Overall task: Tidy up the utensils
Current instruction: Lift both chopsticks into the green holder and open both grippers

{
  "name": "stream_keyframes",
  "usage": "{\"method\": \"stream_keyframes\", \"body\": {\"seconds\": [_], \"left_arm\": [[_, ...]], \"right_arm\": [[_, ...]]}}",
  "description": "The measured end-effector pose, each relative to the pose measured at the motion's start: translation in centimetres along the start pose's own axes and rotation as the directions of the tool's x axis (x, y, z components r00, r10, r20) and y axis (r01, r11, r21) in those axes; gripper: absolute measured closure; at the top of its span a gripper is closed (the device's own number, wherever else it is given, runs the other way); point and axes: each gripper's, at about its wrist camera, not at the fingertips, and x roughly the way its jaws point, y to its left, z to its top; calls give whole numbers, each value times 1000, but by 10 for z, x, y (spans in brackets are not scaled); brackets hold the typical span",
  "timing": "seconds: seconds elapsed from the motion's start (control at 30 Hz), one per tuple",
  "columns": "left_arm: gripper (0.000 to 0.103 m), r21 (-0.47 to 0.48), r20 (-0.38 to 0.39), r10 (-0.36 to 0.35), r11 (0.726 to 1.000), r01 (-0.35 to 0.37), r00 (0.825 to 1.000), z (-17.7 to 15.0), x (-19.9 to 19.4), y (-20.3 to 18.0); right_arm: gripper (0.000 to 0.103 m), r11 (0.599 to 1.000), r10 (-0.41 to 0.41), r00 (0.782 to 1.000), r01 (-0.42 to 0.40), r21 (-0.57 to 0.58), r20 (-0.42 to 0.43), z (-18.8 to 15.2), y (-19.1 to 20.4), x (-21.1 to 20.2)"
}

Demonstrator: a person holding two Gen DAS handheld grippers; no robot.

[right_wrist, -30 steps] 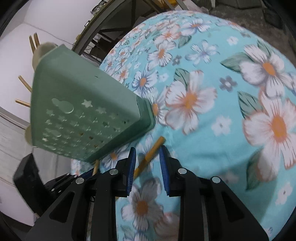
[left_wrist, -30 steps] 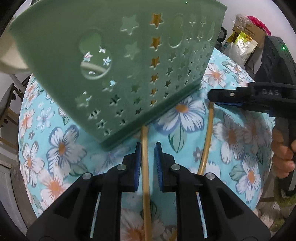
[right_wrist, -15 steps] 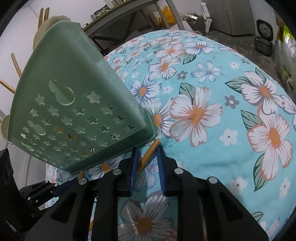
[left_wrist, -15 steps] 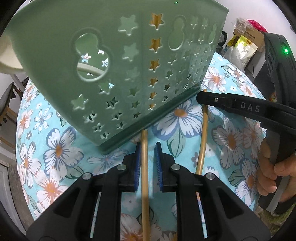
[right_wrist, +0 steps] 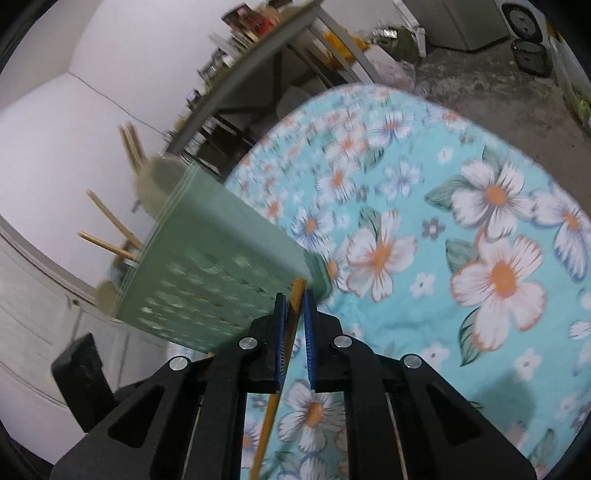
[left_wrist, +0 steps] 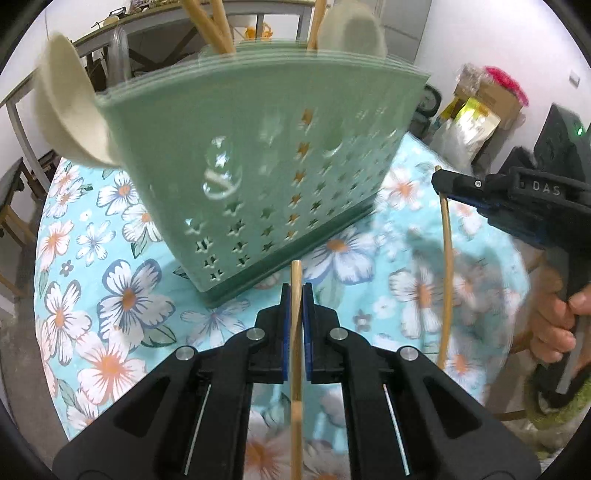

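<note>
Both grippers hold a chopstick each, in front of the green utensil basket.

My left gripper is clamped on one wooden chopstick between its pads. My right gripper is closing on the second chopstick, which already sits between its fingers. The basket stands just beyond both sets of fingertips on the floral tablecloth, already holding chopsticks and cream spoons. I judge only this pair remains.

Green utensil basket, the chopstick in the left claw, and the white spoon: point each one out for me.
Green utensil basket [left_wrist: 280,155]: left wrist view, on its perforated front wall.
Chopstick in the left claw [left_wrist: 296,280]: left wrist view, on the shaft just above the pads.
White spoon [left_wrist: 70,110]: left wrist view, on its bowl.
</note>
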Motion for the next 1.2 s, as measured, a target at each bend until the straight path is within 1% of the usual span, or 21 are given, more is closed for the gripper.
{"method": "stream_keyframes", "body": {"seconds": [0.13, 0.17, 0.2, 0.33, 0.4, 0.47, 0.5, 0.57, 0.6, 0.7, 0.77, 0.8, 0.87, 0.9, 0.97, 1.03, 1.07, 1.13, 1.2], "left_arm": [[98, -18, 65, -43, 999, 44, 997, 7, -38, -2], [98, -20, 86, -54, 998, 56, 995, 10, -49, -4], [98, -21, 107, -61, 998, 64, 992, 12, -60, -4], [98, -43, 217, -74, 995, 86, 973, 30, -110, -6], [98, -58, 278, -88, 992, 108, 957, 38, -135, -3], [98, -80, 356, -91, 989, 127, 930, 49, -163, 1], [98, -85, 383, -91, 987, 133, 919, 55, -171, 0], [98, -95, 455, -83, 985, 141, 887, 65, -195, 4], [98, -96, 476, -79, 985, 141, 876, 70, -202, 4], [98, -100, 556, -80, 982, 162, 827, 87, -227, 5], [98, -97, 596, -69, 983, 157, 800, 94, -238, 6], [98, -96, 610, -64, 983, 154, 790, 98, -240, 5], [98, -99, 646, -49, 984, 147, 761, 106, -247, 6], [98, -101, 658, -40, 985, 140, 752, 108, -249, 5], [98, -112, 686, 13, 990, 88, 727, 114, -248, 4], [98, -123, 700, 54, 991, 46, 712, 119, -243, 6], [98, -131, 700, 74, 991, 26, 710, 122, -238, 6], [98, -140, 696, 93, 990, 7, 712, 124, -228, 9], [98, -147, 685, 100, 989, 3, 722, 126, -216, 12]], "right_arm": [[95, 999, 34, 998, -32, -35, 56, 8, 7, -26], [95, 998, 37, 997, -34, -44, 67, 16, 9, -26], [96, 997, 40, 995, -35, -64, 87, 18, 13, -35], [96, 990, 38, 986, -14, -141, 165, 19, 29, -62], [96, 985, 35, 981, -2, -171, 191, 18, 35, -73], [96, 979, 28, 976, 17, -201, 218, 15, 41, -86], [96, 978, 28, 974, 19, -206, 223, 15, 42, -88], [96, 979, 29, 974, 18, -204, 226, 15, 42, -91], [96, 979, 29, 974, 18, -202, 226, 14, 42, -92], [96, 981, 29, 974, 15, -195, 223, 13, 41, -92], [96, 981, 28, 975, 17, -195, 221, 12, 41, -93], [96, 981, 28, 975, 16, -195, 222, 12, 41, -93], [96, 980, 27, 975, 17, -196, 221, 12, 41, -93], [96, 980, 27, 975, 17, -196, 219, 12, 41, -92], [96, 980, 26, 976, 18, -198, 217, 12, 41, -92], [96, 980, 25, 977, 19, -200, 214, 12, 40, -91], [96, 980, 25, 977, 18, -199, 213, 13, 41, -90], [96, 980, 22, 978, 20, -198, 208, 14, 40, -88], [96, 980, 19, 979, 22, -197, 203, 14, 40, -85]]}}
